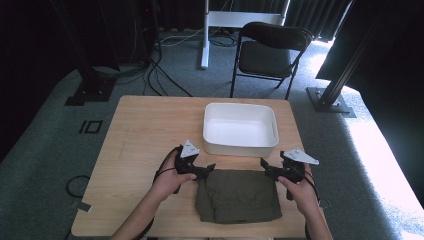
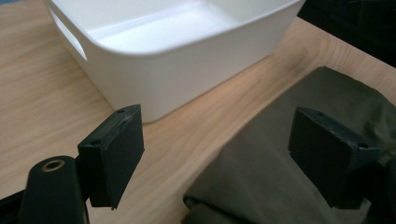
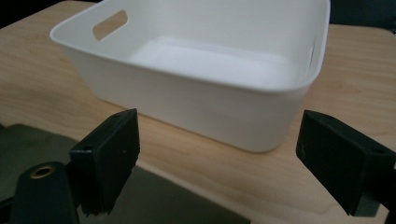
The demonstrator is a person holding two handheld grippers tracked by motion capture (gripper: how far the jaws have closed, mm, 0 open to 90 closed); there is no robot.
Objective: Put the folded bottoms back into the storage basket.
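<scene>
- Forearms and hands nearest the camera are seen coming in from the bottom edge, each hand around a gripper, with a folded olive-green cloth (image 1: 239, 196) lying between them on the wooden table (image 1: 145, 135).
- At the left, the left gripper (image 1: 210, 168) is held with its jaws spread wide and nothing pinched; in the left gripper view the far left corner of the cloth (image 2: 299, 154) lies under and between its fingers (image 2: 116, 154), not yet pressed.
- Just beyond both sets of fingers, a white plastic tub (image 1: 240, 129) stands empty, close to the far edge of the cloth but apart from it.
- At the right, the right gripper (image 1: 266, 170) is likewise held wide with nothing between its pads; the cloth's far right corner (image 3: 56, 144) lies beside and below its left finger (image 3: 109, 158).
- The step in hand is judged to be the approach to the cloth's two far corners.
- Next, both grippers would need to be lowered onto those corners and closed before the cloth can be lifted towards the tub.
</scene>
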